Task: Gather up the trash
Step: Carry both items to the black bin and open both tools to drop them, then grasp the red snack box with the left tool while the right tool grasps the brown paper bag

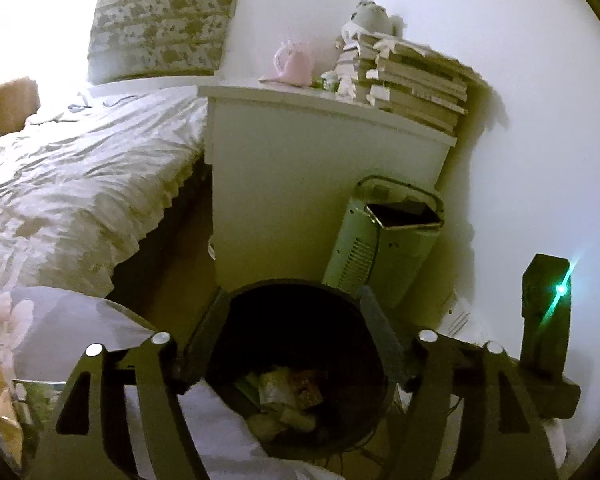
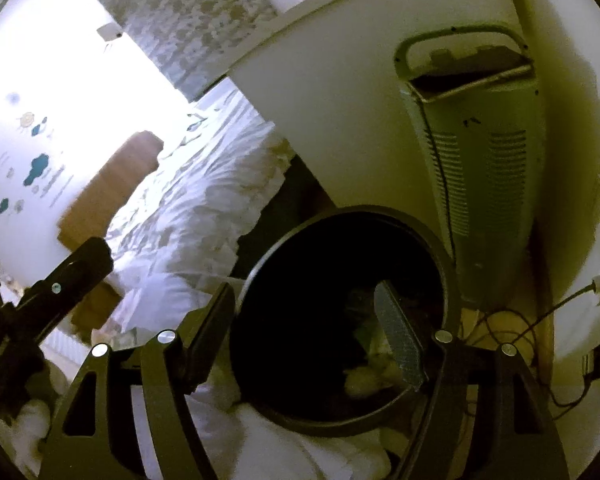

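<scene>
My left tool (image 1: 296,328) hangs released just above the round black bin (image 1: 300,420), its fingers (image 1: 206,332) spread wide to either side of the rim. Crumpled trash (image 1: 284,400) lies at the bottom of the bin. My right tool (image 2: 312,328) is spread open too, with one finger (image 2: 400,340) dipped inside the bin (image 2: 268,264) and the other outside its left rim; it grips nothing. Just behind the bin stands a pale tower heater (image 1: 376,244) against the right wall. Left of the heater is a white bedside cabinet (image 1: 300,184) carrying a stack of books (image 1: 416,88) and a pink kettle (image 1: 294,62). The bed (image 1: 72,184) with its rumpled white cover stretches away on the left.
</scene>
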The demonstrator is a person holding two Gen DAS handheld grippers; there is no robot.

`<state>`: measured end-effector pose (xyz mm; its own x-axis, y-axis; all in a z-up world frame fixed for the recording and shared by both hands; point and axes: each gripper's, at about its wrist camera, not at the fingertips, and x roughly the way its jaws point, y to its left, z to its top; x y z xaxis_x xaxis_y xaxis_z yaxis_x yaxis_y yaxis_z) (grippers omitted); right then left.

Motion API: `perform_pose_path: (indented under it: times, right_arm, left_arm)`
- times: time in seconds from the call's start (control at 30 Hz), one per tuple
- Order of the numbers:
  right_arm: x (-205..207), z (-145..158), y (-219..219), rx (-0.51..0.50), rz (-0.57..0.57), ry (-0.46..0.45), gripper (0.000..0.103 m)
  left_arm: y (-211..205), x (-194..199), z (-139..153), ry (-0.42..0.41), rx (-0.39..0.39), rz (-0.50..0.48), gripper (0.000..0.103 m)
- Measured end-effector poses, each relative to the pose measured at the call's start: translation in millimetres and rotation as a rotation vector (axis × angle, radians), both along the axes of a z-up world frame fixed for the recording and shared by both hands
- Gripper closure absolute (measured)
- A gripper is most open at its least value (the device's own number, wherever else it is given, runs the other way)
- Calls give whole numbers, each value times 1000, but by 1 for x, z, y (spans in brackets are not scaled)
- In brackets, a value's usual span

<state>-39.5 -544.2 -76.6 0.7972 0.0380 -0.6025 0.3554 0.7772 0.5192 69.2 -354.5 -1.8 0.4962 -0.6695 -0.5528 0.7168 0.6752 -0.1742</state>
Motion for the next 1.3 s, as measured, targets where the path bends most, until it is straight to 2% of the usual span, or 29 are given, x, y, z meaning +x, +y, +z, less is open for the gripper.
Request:
perform_pose_path:
  times: [0.2, 0.37, 0.67, 0.73, 0.8, 0.93, 1.0, 1.1, 1.17, 1.23, 1.3]
  right_arm:
    - [14, 13, 29, -24, 66, -5, 28]
    - [36, 24, 71, -52, 168, -4, 28]
    - [100, 50, 177, -128, 417, -6, 28]
    - [114, 56, 204, -146, 478, -9, 28]
    - [126, 61, 231, -168, 540, -10, 28]
    - [150, 65, 298, -230, 692, 11, 28]
    - [161, 62, 323, -253, 745, 22, 28]
    - [179, 54, 359, -291, 798, 56, 29]
    - [192, 45, 373, -307, 828, 85, 36]
    - [205, 35, 384, -325, 843, 118, 40]
    - [218, 24, 390, -344, 847, 165, 51]
  left_arm:
    - [39, -1, 10, -4, -27, 47, 27]
    - [90, 7, 9, 9, -43, 128, 24]
    - [231, 52, -12, 78, -61, 392, 24]
    - [265, 66, -18, 86, -43, 441, 24]
    - [290, 81, -24, 77, 13, 458, 24]
    - [324, 110, -40, 17, 189, 388, 23]
    - [332, 123, -49, -13, 280, 318, 18]
    - [337, 136, -60, -56, 367, 237, 15]
    - [336, 146, -65, -84, 416, 182, 14]
    - [332, 153, -68, -93, 431, 135, 14]
    - [327, 161, -70, -93, 431, 85, 11]
